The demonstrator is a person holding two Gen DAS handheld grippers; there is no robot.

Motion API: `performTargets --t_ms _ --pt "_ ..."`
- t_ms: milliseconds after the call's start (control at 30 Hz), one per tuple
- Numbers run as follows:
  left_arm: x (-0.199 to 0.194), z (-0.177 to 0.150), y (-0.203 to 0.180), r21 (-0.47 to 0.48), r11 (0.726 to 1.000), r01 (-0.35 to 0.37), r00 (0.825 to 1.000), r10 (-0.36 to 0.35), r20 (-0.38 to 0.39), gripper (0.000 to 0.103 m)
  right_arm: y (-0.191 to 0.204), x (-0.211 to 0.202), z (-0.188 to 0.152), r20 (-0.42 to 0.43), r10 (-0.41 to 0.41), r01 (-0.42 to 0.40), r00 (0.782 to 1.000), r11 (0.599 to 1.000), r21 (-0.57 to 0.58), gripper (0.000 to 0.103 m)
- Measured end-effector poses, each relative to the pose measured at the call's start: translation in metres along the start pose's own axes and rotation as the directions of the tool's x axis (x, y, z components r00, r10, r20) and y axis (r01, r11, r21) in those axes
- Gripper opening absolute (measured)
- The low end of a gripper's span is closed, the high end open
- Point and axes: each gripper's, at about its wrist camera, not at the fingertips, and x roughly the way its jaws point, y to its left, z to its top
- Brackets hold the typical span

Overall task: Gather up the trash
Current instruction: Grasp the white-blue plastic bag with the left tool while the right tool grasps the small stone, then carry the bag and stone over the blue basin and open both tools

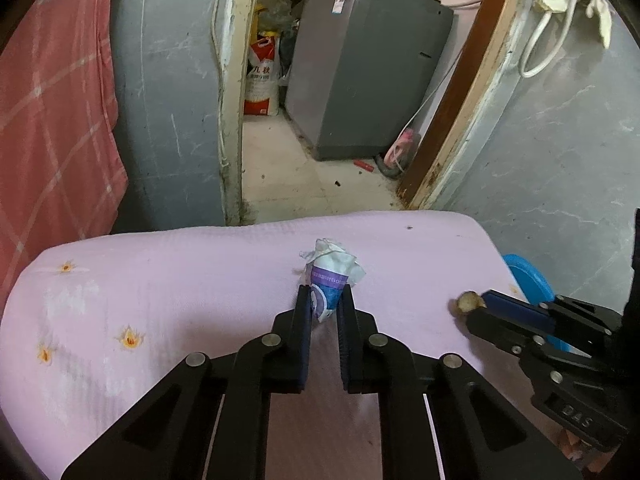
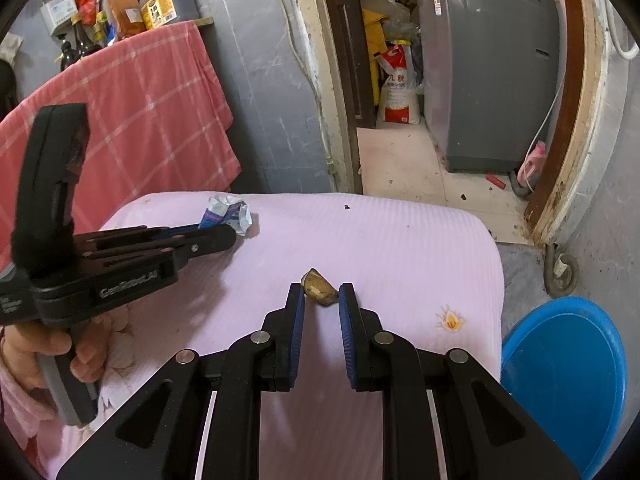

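Two tongs | left (image 1: 325, 295) clamps wrapper (image 1: 330, 276) | right (image 2: 321, 295) pinches nutshell (image 2: 319, 291)

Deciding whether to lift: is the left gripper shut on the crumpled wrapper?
Apparently shut: left gripper fingers press both sides of the crumpled wrapper.

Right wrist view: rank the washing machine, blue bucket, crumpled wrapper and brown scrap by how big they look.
1. washing machine, though it is farthest away
2. blue bucket, partly cut off at the frame edge
3. crumpled wrapper
4. brown scrap
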Motion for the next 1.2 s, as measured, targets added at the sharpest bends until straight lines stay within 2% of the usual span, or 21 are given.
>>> performTargets --t_ms 300,567,900,1200 --pt "-0.033 -0.004 -0.017 0.027 0.999 0.036 0.996 -0.038 0.086 0.009 -0.003 -0.027 -0.007 0.101 -0.003 0.001 0.995 1.000 0.024 0.016" --pt "-0.065 -0.012 -0.027 0.012 0.999 0.044 0.981 -0.046 0.188 0.009 -0.001 -0.058 -0.011 0.230 -0.003 -0.006 0.973 0.999 0.037 0.016" --pt "-0.089 -0.016 -0.044 0.019 0.997 0.075 0.949 -0.077 0.306 0.009 -0.005 -0.097 -0.018 0.370 -0.051 0.035 0.928 0.998 0.051 0.016" --pt "-0.093 -0.009 -0.082 0.054 0.990 0.128 0.920 -0.139 0.365 0.009 -0.023 -0.135 -0.023 0.466 -0.167 0.145 0.869 0.986 0.083 0.016"
